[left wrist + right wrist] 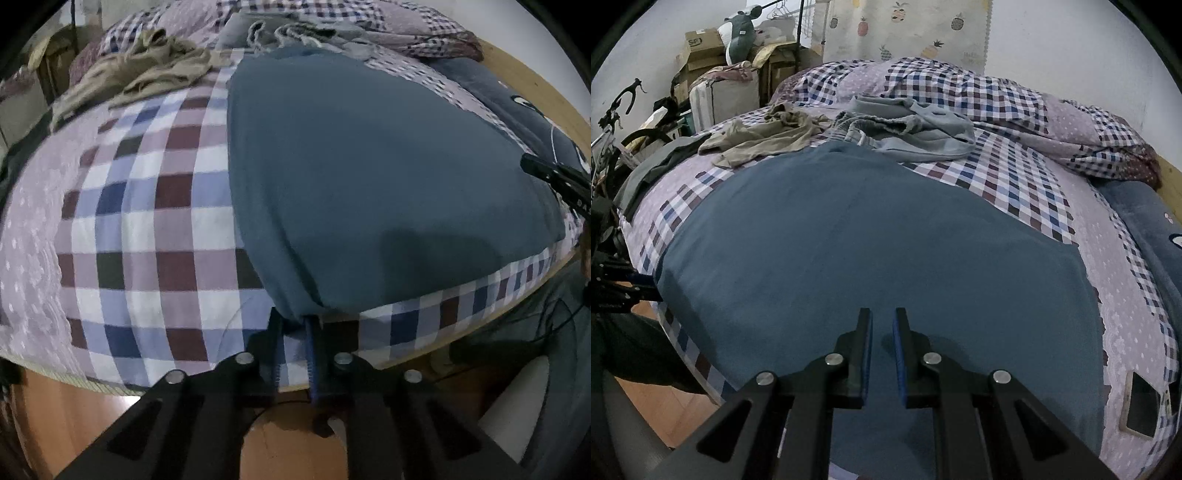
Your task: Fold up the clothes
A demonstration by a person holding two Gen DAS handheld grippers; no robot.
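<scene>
Blue garment spread flat across checked bedsheet, covering most of near half of bed, one corner reaching bed's near edge. Left gripper at that edge w/ fingers closed on the garment's near corner, cloth bunched into a fold between the blue pads; wood floor visible below. In right wrist view, left gripper seen at far left, at garment's left edge by the bed side. Right gripper over the garment's near portion, fingers slightly apart w/ a narrow gap, nothing between them; whether tips touch cloth can't be told. In left wrist view, right gripper only partly seen at right edge of frame, above garment's right side. Beyond the blue garment: crumpled tan garment at back left, just beside its far edge; rumpled grey garment at back centre, near the blue one's far corner. Checked quilt heaped at the far end. Dark blue pillow along right side of bed. Dark grey cloth hanging over bed's left side. Phone-like dark rectangle on sheet at near right, apart from garment. Cardboard boxes and plush toy stacked in back left corner.
</scene>
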